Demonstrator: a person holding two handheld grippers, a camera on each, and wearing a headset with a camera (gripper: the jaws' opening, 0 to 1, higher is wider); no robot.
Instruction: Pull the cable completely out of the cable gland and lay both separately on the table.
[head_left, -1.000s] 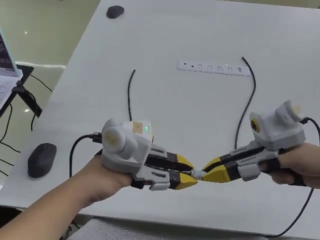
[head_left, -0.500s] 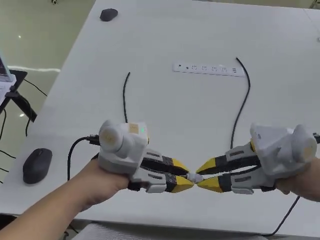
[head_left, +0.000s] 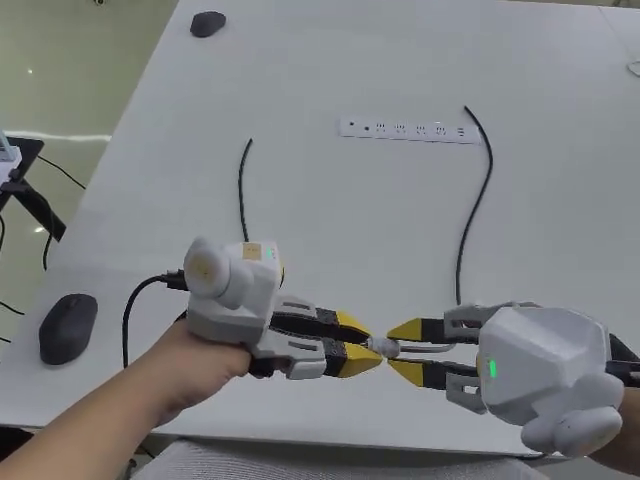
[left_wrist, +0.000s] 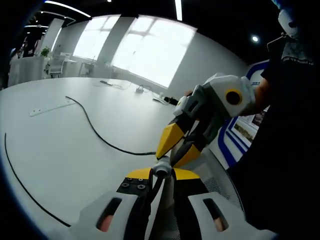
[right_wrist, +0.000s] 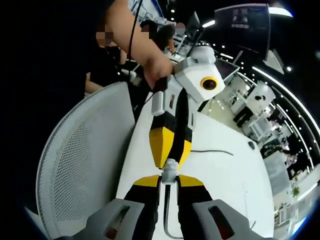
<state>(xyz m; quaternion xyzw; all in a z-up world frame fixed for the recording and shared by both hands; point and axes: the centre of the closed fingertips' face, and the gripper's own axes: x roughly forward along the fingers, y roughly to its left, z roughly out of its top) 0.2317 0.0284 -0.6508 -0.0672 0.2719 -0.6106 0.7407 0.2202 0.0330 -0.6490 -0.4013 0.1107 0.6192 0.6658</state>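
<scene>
**Ana:** While the left gripper (head_left: 374, 349) sits clamped on the gland (left_wrist: 161, 166), low over the near edge of the table (head_left: 330, 230), is the pull under way?

**Ben:** It looks to be only at its start. The gland is nose to nose with the right gripper (right_wrist: 169, 182), so no cable shows between the two tools in the head view.

**Ana:** What does the next move call for?

**Ben:** Probably a straight draw. The tools would part along the cable's line, the left one holding its bite until the end slips free. Then each piece can be set down by itself.

**Ana:** And the right one's hold?

**Ben:** Its jaws stand narrow around a thin dark cable (right_wrist: 163, 207) running back between them, but whether they pinch it cannot be told. How much cable sits inside the gland is hidden, and the right gripper's body covers the hand behind it.
</scene>
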